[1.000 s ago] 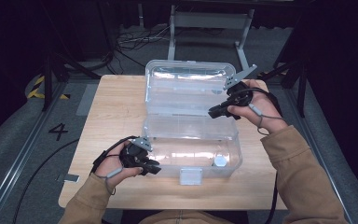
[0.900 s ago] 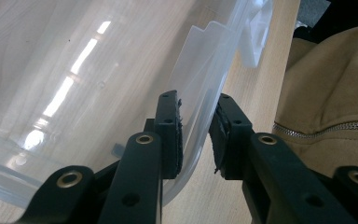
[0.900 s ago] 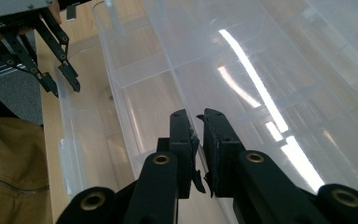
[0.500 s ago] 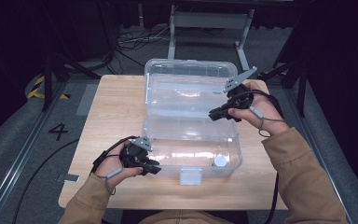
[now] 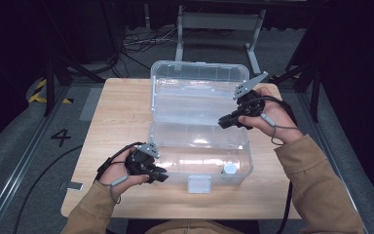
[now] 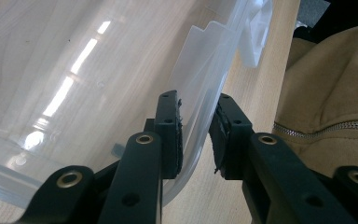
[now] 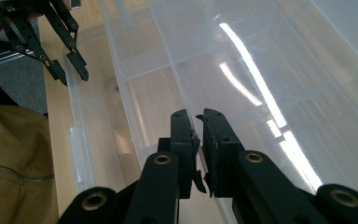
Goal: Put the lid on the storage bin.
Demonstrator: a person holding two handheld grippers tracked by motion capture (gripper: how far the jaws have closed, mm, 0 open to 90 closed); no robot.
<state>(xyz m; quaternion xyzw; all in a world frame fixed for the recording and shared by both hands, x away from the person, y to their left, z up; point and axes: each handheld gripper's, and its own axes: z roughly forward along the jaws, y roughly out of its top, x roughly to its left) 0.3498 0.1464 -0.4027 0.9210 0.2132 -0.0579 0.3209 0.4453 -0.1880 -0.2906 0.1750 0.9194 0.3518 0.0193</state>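
Two tongs engaged: left tongs (image 5: 161,176) clamp clear plastic box (image 5: 199,146) front wall near bench's front edge; right tongs (image 5: 222,123) pinch raised lid (image 5: 197,90). Closing remains.

Clear plastic storage box (image 5: 199,146), hinged lid (image 5: 199,85) open and standing up at the far side. Sits mid-tabletop (image 5: 117,122), long side toward the person. Walls see-through, wood grain visible beneath. White latch tab (image 5: 199,184) on near front wall. Small white round object (image 5: 230,168) in the near right corner inside. Lid underside ribbed into compartments.
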